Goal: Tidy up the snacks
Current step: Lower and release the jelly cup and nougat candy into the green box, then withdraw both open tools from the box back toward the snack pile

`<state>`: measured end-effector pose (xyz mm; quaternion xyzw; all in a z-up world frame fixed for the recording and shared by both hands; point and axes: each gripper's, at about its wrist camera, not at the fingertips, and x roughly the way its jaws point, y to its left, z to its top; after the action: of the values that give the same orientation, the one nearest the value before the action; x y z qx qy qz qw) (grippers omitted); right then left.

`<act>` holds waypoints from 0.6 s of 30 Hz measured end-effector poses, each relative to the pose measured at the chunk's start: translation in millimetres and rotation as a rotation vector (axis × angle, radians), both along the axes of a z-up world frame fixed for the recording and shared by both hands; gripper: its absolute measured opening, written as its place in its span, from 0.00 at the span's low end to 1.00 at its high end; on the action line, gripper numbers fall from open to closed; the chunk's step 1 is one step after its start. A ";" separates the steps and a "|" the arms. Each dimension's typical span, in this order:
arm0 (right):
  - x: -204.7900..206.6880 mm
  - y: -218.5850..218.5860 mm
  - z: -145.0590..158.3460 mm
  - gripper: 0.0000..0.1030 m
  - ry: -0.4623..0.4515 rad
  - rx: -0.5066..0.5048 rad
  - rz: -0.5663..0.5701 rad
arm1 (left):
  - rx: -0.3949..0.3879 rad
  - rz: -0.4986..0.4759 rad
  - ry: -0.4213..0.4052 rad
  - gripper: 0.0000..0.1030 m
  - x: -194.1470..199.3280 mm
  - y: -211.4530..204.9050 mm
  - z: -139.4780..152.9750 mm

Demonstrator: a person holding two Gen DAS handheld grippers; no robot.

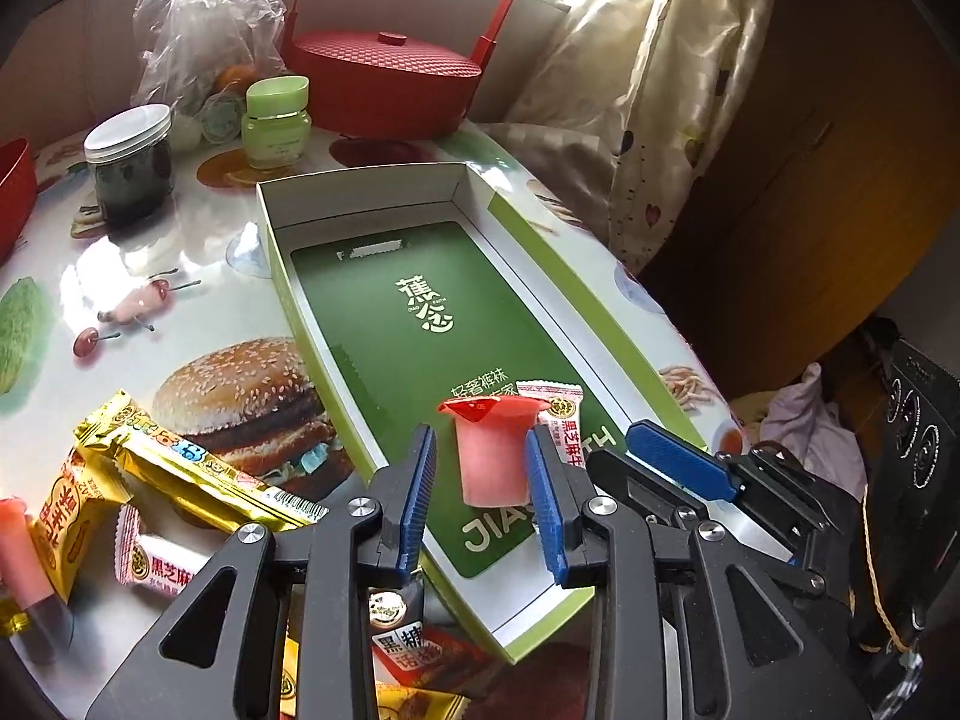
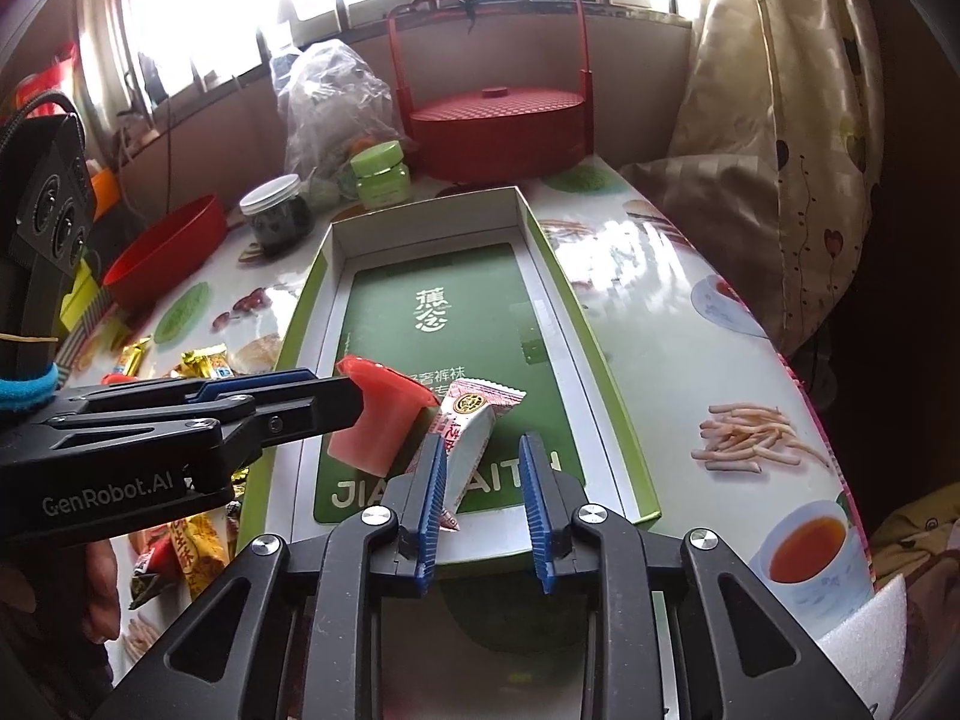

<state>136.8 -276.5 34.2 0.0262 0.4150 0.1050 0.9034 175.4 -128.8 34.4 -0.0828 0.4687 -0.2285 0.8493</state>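
Observation:
A pink jelly cup (image 1: 492, 456) with a red lid hangs tilted between the blue pads of my left gripper (image 1: 483, 438), low over the near end of the green-lined box (image 1: 360, 177). The right pad touches the cup; a gap shows at the left pad. In the right wrist view that gripper (image 2: 354, 399) reaches in from the left with the cup (image 2: 378, 426) at its tip. Beside the cup, a white-and-red sesame candy (image 2: 474, 426) lies in the box (image 2: 600, 360) between the jaws of my right gripper (image 2: 482, 444). Those jaws stand apart and do not press on it.
Loose snacks lie on the table left of the box: a gold bar (image 1: 180, 468), a yellow pack (image 1: 66, 516), another sesame candy (image 1: 150, 564). Behind the box stand a red lidded basket (image 1: 384, 78), a green jar (image 1: 276, 120), a dark jar (image 1: 129, 168) and a red bowl (image 2: 162, 252).

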 end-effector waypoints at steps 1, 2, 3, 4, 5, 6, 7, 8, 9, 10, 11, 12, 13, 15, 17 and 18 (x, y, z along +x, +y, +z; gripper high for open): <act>-0.6 -0.4 0.1 0.25 -0.001 0.001 -0.001 | -0.001 0.002 0.001 0.31 -0.5 0.2 0.2; -1.2 -0.7 0.3 0.26 -0.002 0.001 -0.004 | -0.002 0.004 0.002 0.32 -1.5 0.8 0.3; -1.9 -1.2 0.6 0.27 -0.004 0.001 -0.007 | -0.001 0.006 0.004 0.32 -2.6 1.6 0.4; -2.7 -2.0 1.2 0.27 -0.005 0.005 -0.010 | 0.002 0.008 0.002 0.32 -4.4 2.3 1.1; -3.9 -2.9 1.9 0.28 -0.008 0.009 -0.013 | 0.003 0.007 -0.002 0.32 -5.8 2.3 1.9; -5.2 -3.9 2.8 0.29 -0.012 0.013 -0.015 | 0.004 0.005 -0.006 0.32 -7.5 2.4 3.1; -6.1 -4.3 3.7 0.29 -0.015 0.016 -0.018 | 0.005 0.006 -0.009 0.32 -9.7 2.9 4.5; -7.1 -4.8 4.3 0.29 -0.016 0.020 -0.019 | 0.003 0.006 -0.013 0.32 -11.2 3.2 6.0; -8.2 -5.5 4.8 0.30 -0.017 0.024 -0.020 | 0.000 0.004 -0.017 0.32 -13.0 3.9 7.3; -9.4 -6.0 5.4 0.30 -0.017 0.028 -0.026 | -0.002 0.004 -0.021 0.32 -15.0 4.7 8.9; -10.7 -6.7 5.7 0.31 -0.017 0.032 -0.031 | -0.005 0.005 -0.025 0.32 -17.3 5.6 10.3; -12.1 -6.9 5.9 0.32 -0.016 0.036 -0.034 | -0.007 0.008 -0.026 0.32 -19.7 7.1 11.5; -13.9 -7.1 6.2 0.32 -0.016 0.040 -0.037 | -0.007 0.014 -0.028 0.32 -22.4 9.1 12.9; -18.7 -7.1 7.9 0.33 -0.025 0.048 -0.039 | -0.013 0.018 -0.038 0.32 -27.9 13.3 16.0; -23.1 -6.6 9.8 0.34 -0.030 0.050 -0.041 | -0.021 0.028 -0.049 0.33 -33.8 19.9 19.4; -25.8 -6.0 11.1 0.35 -0.033 0.050 -0.041 | -0.023 0.033 -0.052 0.38 -35.7 23.0 20.5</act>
<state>111.0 -282.5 45.3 0.0554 0.3967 0.0973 0.9111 139.7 -105.8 54.9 -0.0944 0.4426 -0.2220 0.8637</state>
